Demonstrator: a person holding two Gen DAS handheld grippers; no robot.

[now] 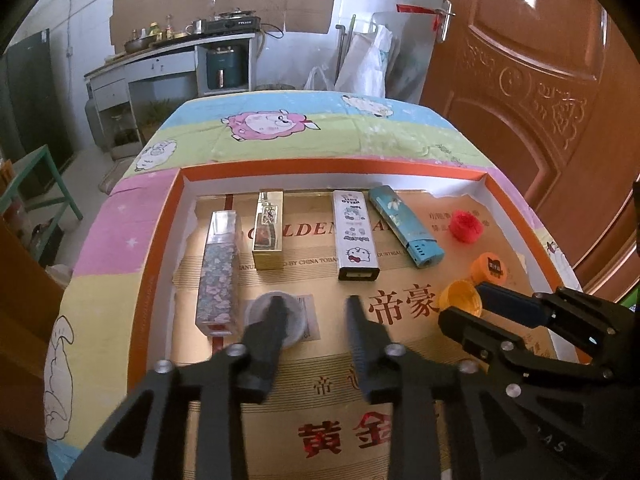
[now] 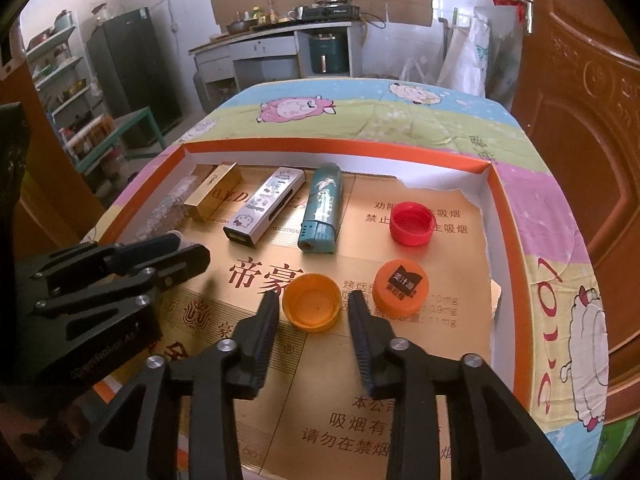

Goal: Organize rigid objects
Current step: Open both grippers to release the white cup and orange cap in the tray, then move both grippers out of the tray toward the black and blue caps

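In the right wrist view an orange cap point(image 2: 311, 303) lies open side up on the gold liner of the tray point(image 2: 505, 216), at the centre of the frame. It sits between the two fingers of the right gripper point(image 2: 313, 309). The jaws stand apart and a sliver of gold shows on each side of the cap, so the pads do not press on it. A second orange cap with a dark label point(image 2: 401, 285) lies just to its right, and a red cap point(image 2: 413, 223) sits further up the frame.

In the left wrist view a translucent grey cap point(image 1: 276, 319) lies at lower centre, partly covered by the left finger of the left gripper point(image 1: 313, 307). Whether that finger touches the cap cannot be told. The jaws are parted and nothing is gripped between them.

Four long items lie in a row across the upper part of the tray: a floral box point(image 1: 219, 275), a gold box point(image 1: 269, 235), a white cartoon-printed lighter point(image 1: 355, 235) and a teal lighter point(image 1: 405, 226). From the right wrist camera the floral box is blurred and half hidden behind the left gripper.

The tray rests on a cartoon sheep cloth point(image 1: 288, 123) (its printed text is too distorted to read in places). The tray's lower edge is cut off by the gripper bodies.
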